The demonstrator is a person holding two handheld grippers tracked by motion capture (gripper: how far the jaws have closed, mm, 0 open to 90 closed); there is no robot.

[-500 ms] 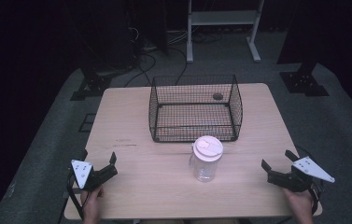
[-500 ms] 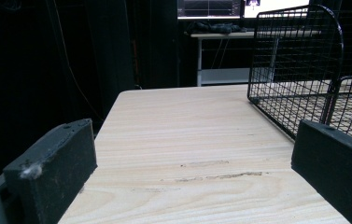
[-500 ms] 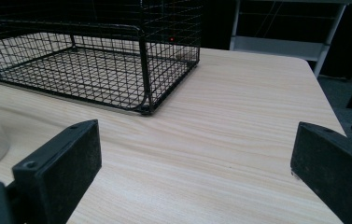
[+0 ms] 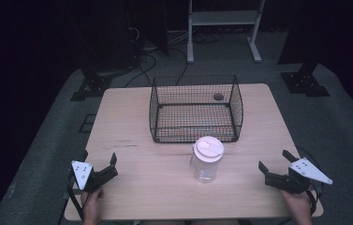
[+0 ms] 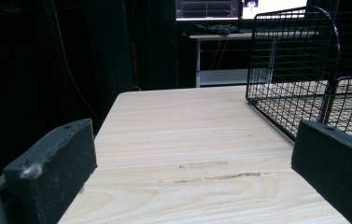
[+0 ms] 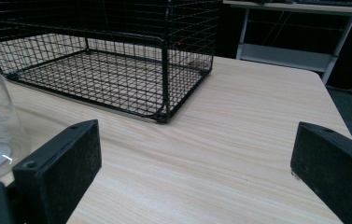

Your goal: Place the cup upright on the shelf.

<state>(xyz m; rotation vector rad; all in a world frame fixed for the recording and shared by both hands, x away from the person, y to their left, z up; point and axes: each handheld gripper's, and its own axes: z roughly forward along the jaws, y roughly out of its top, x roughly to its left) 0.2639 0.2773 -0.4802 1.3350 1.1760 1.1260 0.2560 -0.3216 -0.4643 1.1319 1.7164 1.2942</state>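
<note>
Wooden table (image 4: 132, 122) spreads in front of you, with the black wire basket (image 4: 195, 108) on its far half and the clear jar (image 4: 206, 159) with a white lid just in front of the basket's near wall, apart from it and between your two hands. Your left gripper (image 4: 108, 168) rests near the table's near left corner with its jaws spread wide and nothing between them. Your right gripper (image 4: 273, 169) sits near the near right edge, jaws likewise spread and empty, well apart from the jar.
</note>
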